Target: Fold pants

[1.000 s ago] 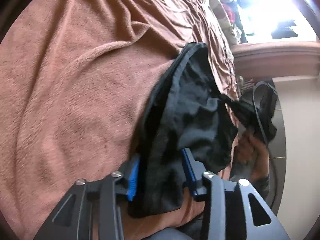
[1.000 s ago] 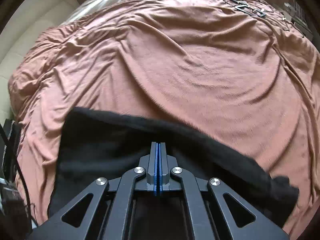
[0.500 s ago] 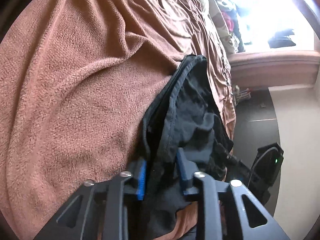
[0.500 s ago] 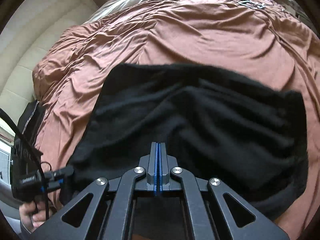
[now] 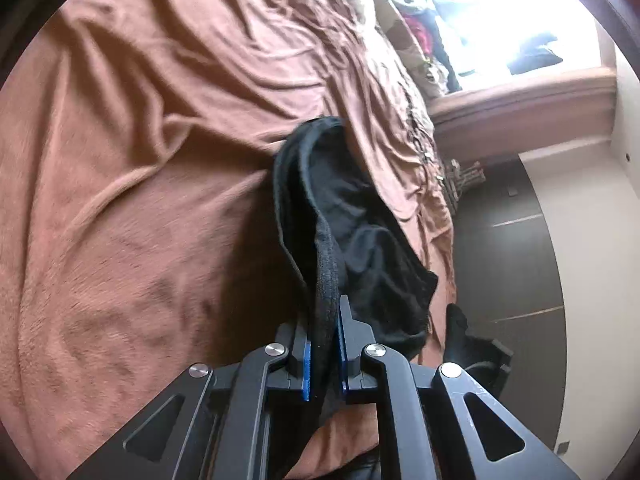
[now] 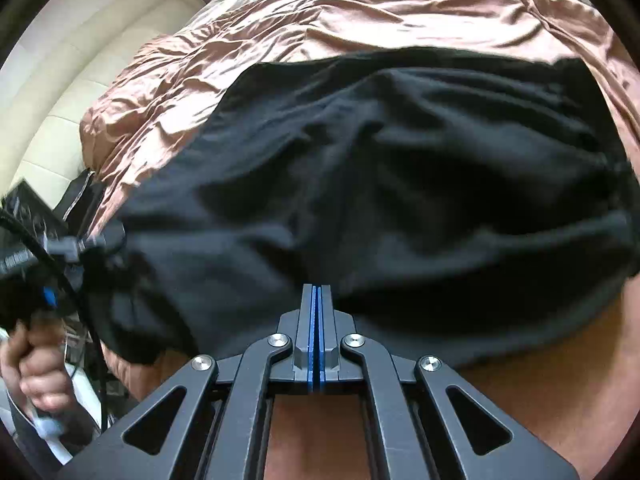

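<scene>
Black pants [image 6: 380, 184] lie spread across a brown blanket [image 6: 360, 12] on a bed. In the left wrist view the pants [image 5: 352, 224] hang as a bunched strip over the bed's edge. My left gripper [image 5: 325, 312] is shut on a thick edge of the pants, with fabric between its blue pads. My right gripper [image 6: 316, 292] has its jaws pressed together at the near edge of the pants; whether cloth is pinched between them is hidden. The left gripper and the hand holding it show at the left of the right wrist view [image 6: 52, 248].
The brown blanket [image 5: 140, 200] is wrinkled and covers the bed. A cream padded headboard [image 6: 72, 92] is at the left. Dark floor [image 5: 512, 248] and a white wall [image 5: 592, 240] lie beyond the bed's edge. A bright window ledge [image 5: 520, 96] holds clutter.
The pants have spread further over the blanket in the right wrist view. My left gripper has closed tight on the pants' edge and lifted it; earlier its jaws stood wider.
</scene>
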### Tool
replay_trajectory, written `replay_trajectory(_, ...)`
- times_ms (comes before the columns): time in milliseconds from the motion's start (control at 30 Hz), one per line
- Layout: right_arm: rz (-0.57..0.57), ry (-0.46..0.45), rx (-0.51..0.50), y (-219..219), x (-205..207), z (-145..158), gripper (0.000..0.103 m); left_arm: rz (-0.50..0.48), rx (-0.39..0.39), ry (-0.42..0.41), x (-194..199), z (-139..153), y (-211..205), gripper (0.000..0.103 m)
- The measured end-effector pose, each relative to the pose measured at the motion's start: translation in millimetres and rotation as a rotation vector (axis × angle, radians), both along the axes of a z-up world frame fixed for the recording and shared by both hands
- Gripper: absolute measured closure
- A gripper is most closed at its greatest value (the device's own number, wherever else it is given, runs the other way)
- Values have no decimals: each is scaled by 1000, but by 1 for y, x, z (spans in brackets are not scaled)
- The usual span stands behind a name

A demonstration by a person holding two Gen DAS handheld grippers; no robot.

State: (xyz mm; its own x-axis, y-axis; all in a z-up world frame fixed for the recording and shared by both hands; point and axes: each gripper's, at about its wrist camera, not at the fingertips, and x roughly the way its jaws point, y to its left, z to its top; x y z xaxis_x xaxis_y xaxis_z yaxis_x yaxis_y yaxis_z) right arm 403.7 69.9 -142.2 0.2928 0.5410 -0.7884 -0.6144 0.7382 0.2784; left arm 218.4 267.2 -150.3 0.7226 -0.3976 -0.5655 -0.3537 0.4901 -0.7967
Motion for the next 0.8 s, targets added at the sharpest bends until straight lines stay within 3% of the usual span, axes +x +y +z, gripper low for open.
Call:
replay_trajectory(133, 37, 31, 40, -16, -2, 3, 103, -33, 40, -19, 13, 21, -10, 93)
replay_trajectory(333, 4, 29, 135, -55, -3, 22, 103, -82, 95, -51, 31, 48, -28, 93)
replay_trajectory(800, -95, -4, 273, -125, -16, 51, 103, -210, 142, -80, 92, 77, -93, 93)
